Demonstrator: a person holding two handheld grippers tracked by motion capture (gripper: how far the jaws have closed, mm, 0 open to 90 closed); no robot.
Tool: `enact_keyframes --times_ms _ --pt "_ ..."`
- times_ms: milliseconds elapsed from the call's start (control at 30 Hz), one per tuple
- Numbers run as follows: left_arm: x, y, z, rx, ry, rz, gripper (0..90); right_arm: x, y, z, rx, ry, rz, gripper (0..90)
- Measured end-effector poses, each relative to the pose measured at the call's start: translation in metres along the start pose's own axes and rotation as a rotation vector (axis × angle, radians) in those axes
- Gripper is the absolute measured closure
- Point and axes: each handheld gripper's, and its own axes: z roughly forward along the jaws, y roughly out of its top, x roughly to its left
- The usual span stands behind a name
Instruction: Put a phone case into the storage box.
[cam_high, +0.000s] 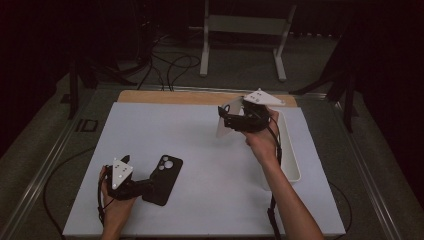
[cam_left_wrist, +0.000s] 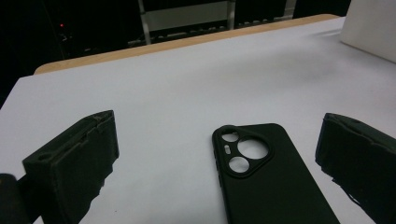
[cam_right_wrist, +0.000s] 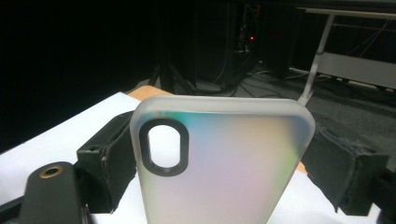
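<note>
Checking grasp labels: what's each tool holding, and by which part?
Right tool grips the translucent white iridescent phone case by its two long side edges. Left tool holds nothing; its jaws stand open around the black phone case lying flat.

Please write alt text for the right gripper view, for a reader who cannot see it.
A frosted, iridescent phone case with a black-ringed oval camera cutout stands upright, clamped between the right gripper's two black jaws. Behind lie the white table and a dark room.
</note>
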Motion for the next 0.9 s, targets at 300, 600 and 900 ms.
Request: enact_keyframes --times_ms 300,600,900 --pt "-0.002 0.000 0.000 0.001 -0.009 0.001 0.2 -0.020 0.007 -0.002 -0.012 -0.058 0.009 16.6" --pt "-0.003 0.000 0.000 0.004 -0.011 0.003 0.3 -0.041 0.007 0.000 0.006 -0.157 0.025 16.8" --pt "-0.003 0.001 0.000 0.002 -0.015 0.001 0.2 -0.058 0.010 -0.002 0.016 -0.241 0.031 16.9"
